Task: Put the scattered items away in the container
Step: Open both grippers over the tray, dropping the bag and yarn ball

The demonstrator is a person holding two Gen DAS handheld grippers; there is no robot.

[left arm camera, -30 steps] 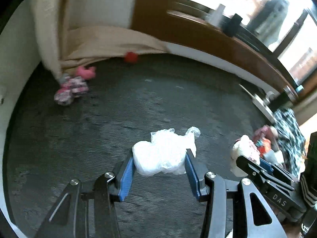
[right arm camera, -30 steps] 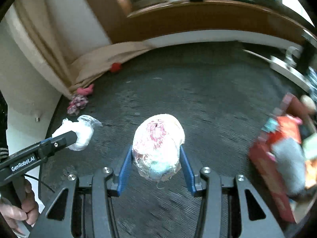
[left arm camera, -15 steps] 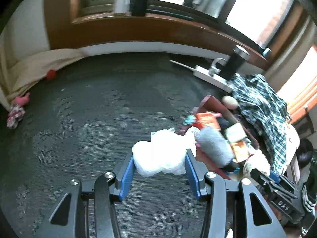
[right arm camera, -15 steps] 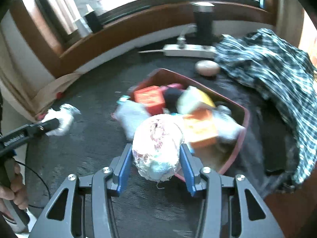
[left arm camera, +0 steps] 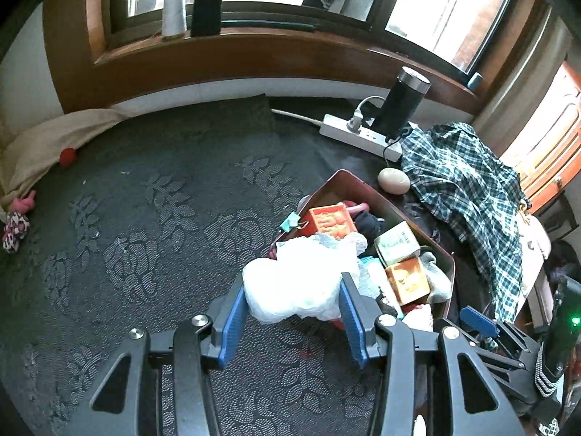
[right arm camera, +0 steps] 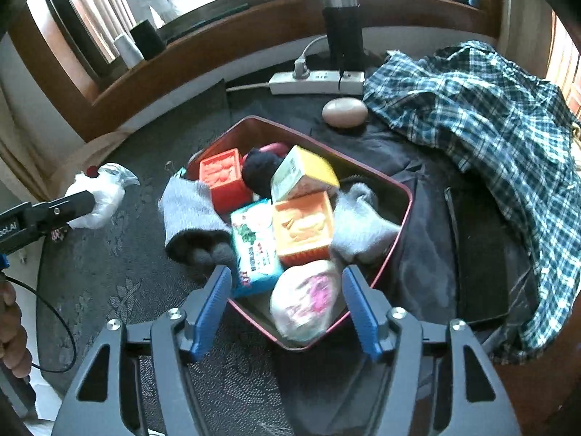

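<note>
My left gripper [left arm camera: 292, 290] is shut on a crumpled white plastic bag [left arm camera: 301, 279] and hangs just left of the dark red container [left arm camera: 348, 178]. In the right wrist view that same bag [right arm camera: 98, 196] shows at the far left. The jaws of my right gripper [right arm camera: 285, 283] are opening over the near corner of the container [right arm camera: 401, 190]. A pale round bundle with pink markings [right arm camera: 308, 298] lies between the pads, free of them, inside that corner. The container also holds orange boxes [right arm camera: 303, 225], a yellow box, grey socks [right arm camera: 359, 225] and a snack packet.
A plaid shirt [right arm camera: 490, 116] lies right of the container. Behind it are a white power strip [right arm camera: 316, 81], a black tumbler [right arm camera: 341, 32] and a beige oval object [right arm camera: 345, 112]. Far left on the dark carpet lie small pink toys [left arm camera: 16, 218] and a red ball [left arm camera: 67, 156].
Both grippers swung right from the open carpet to the container. The right jaws have spread and the pale bundle has dropped from them into the container. The left still holds the bag.
</note>
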